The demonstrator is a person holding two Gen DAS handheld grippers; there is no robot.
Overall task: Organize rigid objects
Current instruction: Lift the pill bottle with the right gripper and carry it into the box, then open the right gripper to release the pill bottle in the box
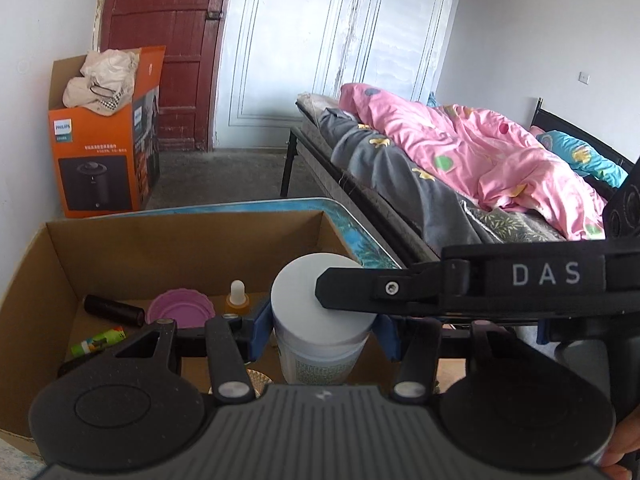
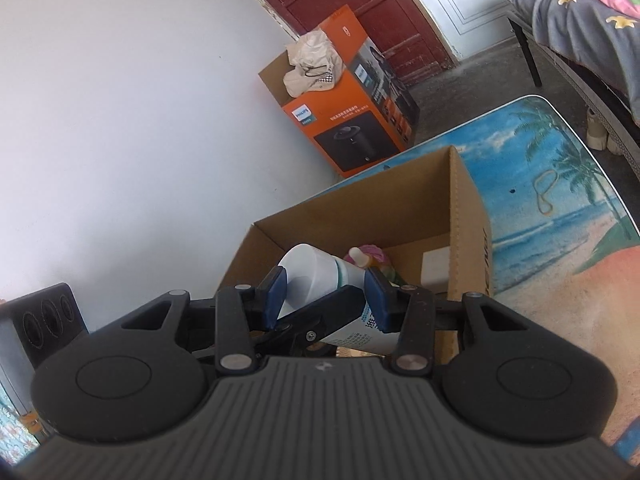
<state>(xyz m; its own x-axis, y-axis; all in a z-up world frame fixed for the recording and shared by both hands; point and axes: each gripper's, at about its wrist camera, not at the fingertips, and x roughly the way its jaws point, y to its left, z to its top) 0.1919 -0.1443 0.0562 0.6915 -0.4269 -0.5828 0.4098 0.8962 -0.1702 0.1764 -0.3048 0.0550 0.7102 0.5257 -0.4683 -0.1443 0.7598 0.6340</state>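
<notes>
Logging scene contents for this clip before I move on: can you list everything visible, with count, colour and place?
white canister: 1, white, clamped by both grippers above the box
cardboard box: 1, brown, open, on the table
table: 1, beach-scene print
purple lid: 1, purple, in the box
dropper bottle: 1, orange with white cap, in the box
dark tube: 1, black, lying in the box
green tube: 1, green, in the box
white block: 1, in the box
Philips carton: 1, orange, on the floor by the wall, beige cloth inside
bed: 1, pink quilt, grey sheet
door: 1, dark red
left hand-held gripper: blue pads on the canister
right hand-held gripper: blue pads on the canister
</notes>
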